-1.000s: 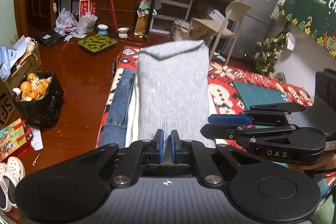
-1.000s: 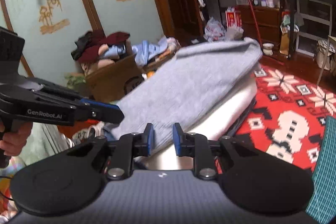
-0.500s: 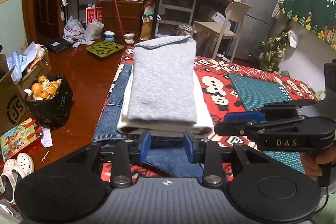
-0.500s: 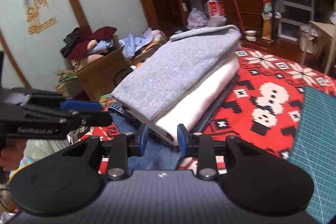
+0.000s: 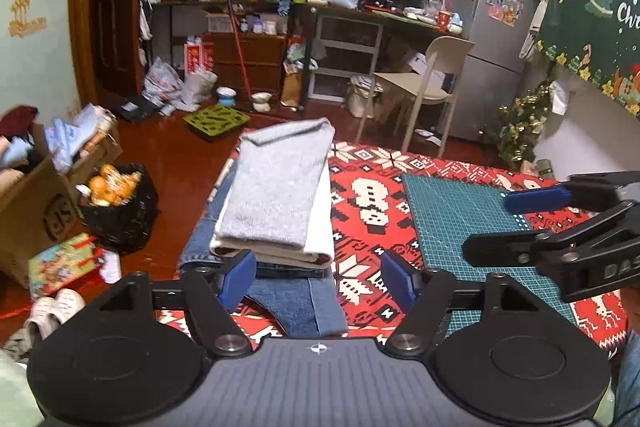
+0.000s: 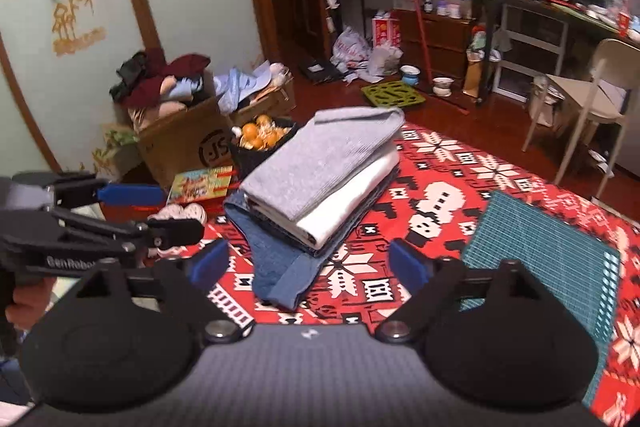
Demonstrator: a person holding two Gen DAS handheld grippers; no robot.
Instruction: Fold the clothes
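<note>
A folded grey sweater (image 5: 280, 187) (image 6: 328, 163) lies on top of a stack, over a folded white garment (image 5: 320, 227) (image 6: 352, 203) and blue jeans (image 5: 296, 299) (image 6: 276, 267). The stack rests on a red patterned cloth (image 5: 372, 211) (image 6: 440, 211). My left gripper (image 5: 318, 281) is open, just short of the stack's near end, holding nothing. My right gripper (image 6: 310, 265) is open too, drawn back from the stack. Each gripper shows in the other's view: the right one (image 5: 532, 223) at the right edge, the left one (image 6: 140, 211) at the left.
A green cutting mat (image 5: 460, 223) (image 6: 540, 267) lies on the cloth right of the stack. On the floor to the left are a cardboard box of clothes (image 6: 176, 123), a black bag of oranges (image 5: 112, 199), a picture book (image 5: 64, 263) and shoes (image 5: 52, 307). A beige chair (image 5: 424, 83) stands beyond.
Both grippers were shut on the grey sweater's near edge a second ago. They let it go onto the stack, opened wide and pulled back and upward.
</note>
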